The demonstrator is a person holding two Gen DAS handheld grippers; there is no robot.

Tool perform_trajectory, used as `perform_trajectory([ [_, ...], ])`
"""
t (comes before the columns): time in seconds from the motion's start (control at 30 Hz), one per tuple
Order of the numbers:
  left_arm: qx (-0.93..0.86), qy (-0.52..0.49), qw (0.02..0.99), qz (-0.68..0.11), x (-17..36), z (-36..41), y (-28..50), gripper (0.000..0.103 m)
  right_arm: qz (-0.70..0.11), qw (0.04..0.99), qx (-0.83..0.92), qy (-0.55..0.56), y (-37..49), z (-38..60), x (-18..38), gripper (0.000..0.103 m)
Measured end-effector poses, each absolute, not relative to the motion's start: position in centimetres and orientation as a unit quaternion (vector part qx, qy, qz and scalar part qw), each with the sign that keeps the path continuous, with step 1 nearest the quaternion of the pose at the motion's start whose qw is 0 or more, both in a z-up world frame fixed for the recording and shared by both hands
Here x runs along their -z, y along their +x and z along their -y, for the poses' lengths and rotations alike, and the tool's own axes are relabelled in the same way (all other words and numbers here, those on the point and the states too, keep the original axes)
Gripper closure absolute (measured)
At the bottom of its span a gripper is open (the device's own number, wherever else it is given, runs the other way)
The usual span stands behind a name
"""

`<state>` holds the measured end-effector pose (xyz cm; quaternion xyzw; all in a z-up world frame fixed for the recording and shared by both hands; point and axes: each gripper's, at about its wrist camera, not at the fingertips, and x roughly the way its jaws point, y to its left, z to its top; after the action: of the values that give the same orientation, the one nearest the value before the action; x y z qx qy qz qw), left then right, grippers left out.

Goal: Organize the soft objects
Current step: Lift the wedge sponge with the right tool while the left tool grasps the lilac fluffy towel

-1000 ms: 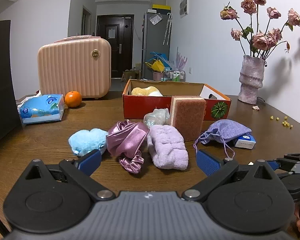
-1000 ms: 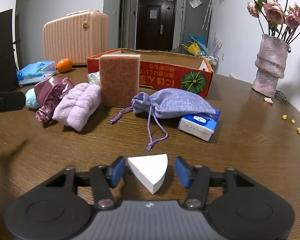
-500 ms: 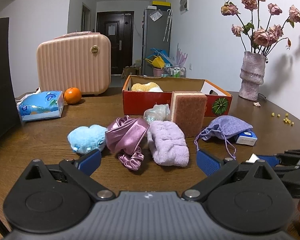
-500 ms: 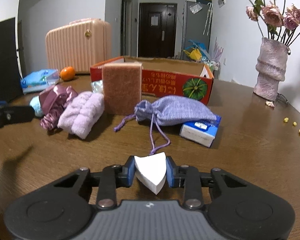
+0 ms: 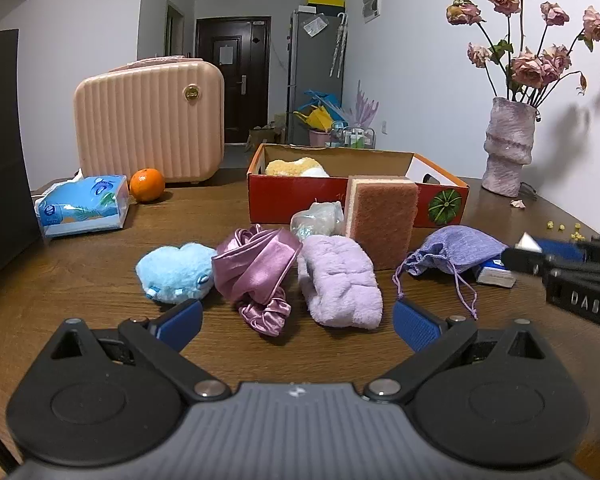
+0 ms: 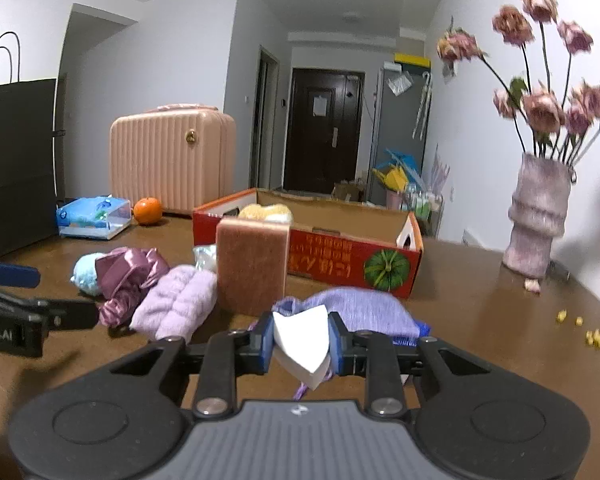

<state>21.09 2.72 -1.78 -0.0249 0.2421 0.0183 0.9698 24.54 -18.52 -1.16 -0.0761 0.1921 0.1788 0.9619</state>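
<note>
Tabletop point(image 5: 80, 280): dark wood, bare strip along the near edge between the left claw and the row of soft items. Bare wood also to the right of the red box point(image 5: 340, 204), up to the vase point(image 5: 508, 148) and a scatter of small yellow bits point(image 6: 592, 334).

Row of soft items, left to right in the left wrist view: blue plush point(image 5: 174, 272), satin scrunchie point(image 5: 256, 272) touching it, lilac fluffy cloth point(image 5: 340, 280) just beside, lavender drawstring pouch point(image 5: 456, 250) lying partly on a small blue-white packet point(image 5: 494, 274). Brown sponge point(image 5: 380, 220) stands upright against the box front; a clear crumpled bag point(image 5: 314, 220) sits beside it. A yellow plush point(image 5: 296, 168) lies inside the box at its left end.

Far left: tissue pack point(image 5: 84, 206), orange point(image 5: 147, 190), pink case point(image 5: 150, 120), black bag point(image 6: 16, 160) at the tabletop's edge.

Left claw point(image 5: 298, 320): jaws spread wide, nothing between them, low over the near strip, aimed at the scrunchie and lilac cloth.

Right claw point(image 6: 300, 340): jaws closed tight on a white wedge sponge point(image 6: 302, 340), lifted clear of the tabletop, in front of the pouch. Its tip with the wedge shows at the right edge of the left wrist view.
</note>
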Motion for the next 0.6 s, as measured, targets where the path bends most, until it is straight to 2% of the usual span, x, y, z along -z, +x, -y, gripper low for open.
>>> perform_trajectory([
  [0.3, -0.028, -0.024, 0.968, -0.25, 2.1, -2.8, 21.6, 0.0, -0.16, 0.964, -0.184, -0.101, 26.4, 18.0, -0.3, 0.077],
  [0.6, -0.029, -0.011, 0.966, -0.257, 2.2, -2.3, 22.4, 0.0, -0.162, 0.966, -0.185, -0.077, 28.1, 18.5, 0.7, 0.077],
])
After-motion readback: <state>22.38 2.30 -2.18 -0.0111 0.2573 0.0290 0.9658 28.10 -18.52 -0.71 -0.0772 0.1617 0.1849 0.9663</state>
